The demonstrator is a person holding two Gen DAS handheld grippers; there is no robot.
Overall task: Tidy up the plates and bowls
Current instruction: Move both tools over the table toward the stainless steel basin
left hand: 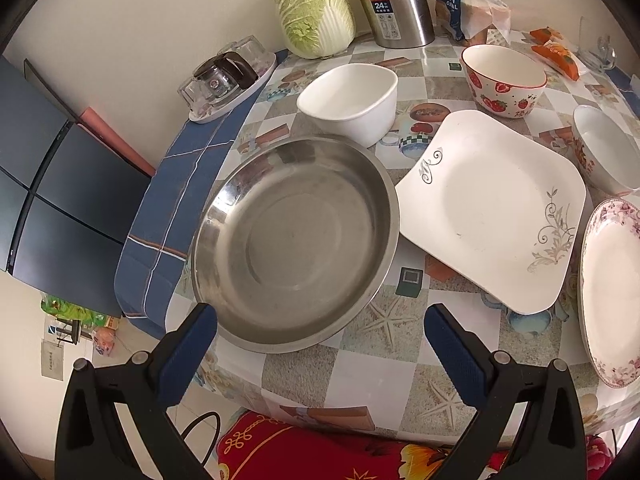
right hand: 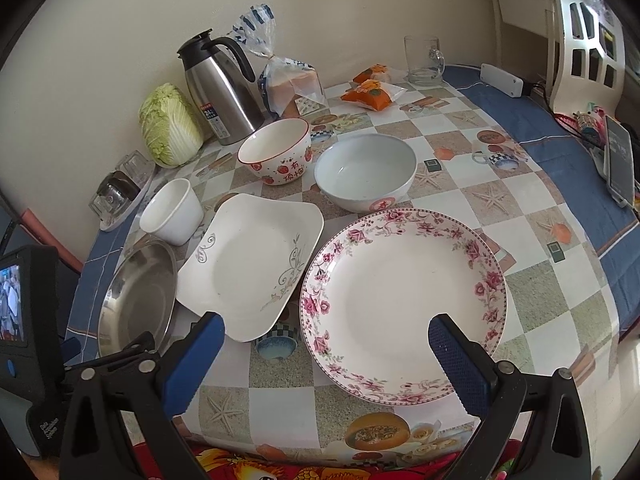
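A round steel dish [left hand: 296, 240] [right hand: 138, 300] lies at the table's left, with a square white plate [left hand: 492, 208] [right hand: 252, 264] beside it and a pink-flowered round plate [right hand: 400, 300] [left hand: 612, 292] to the right. Behind them stand a white squarish bowl [left hand: 352, 100] [right hand: 172, 210], a strawberry-patterned bowl [left hand: 504, 80] [right hand: 276, 152] and a pale round bowl [right hand: 366, 172] [left hand: 604, 148]. My left gripper [left hand: 320, 328] is open just in front of the steel dish. My right gripper [right hand: 326, 338] is open over the flowered plate's near rim. Neither holds anything.
At the back stand a cabbage [right hand: 170, 124], a steel thermos jug [right hand: 218, 88], a bagged loaf [right hand: 292, 84], orange snack packets [right hand: 370, 94] and a glass mug [right hand: 424, 60]. A tray of upturned glasses [left hand: 228, 76] sits at the left edge. A phone [right hand: 620, 160] lies far right.
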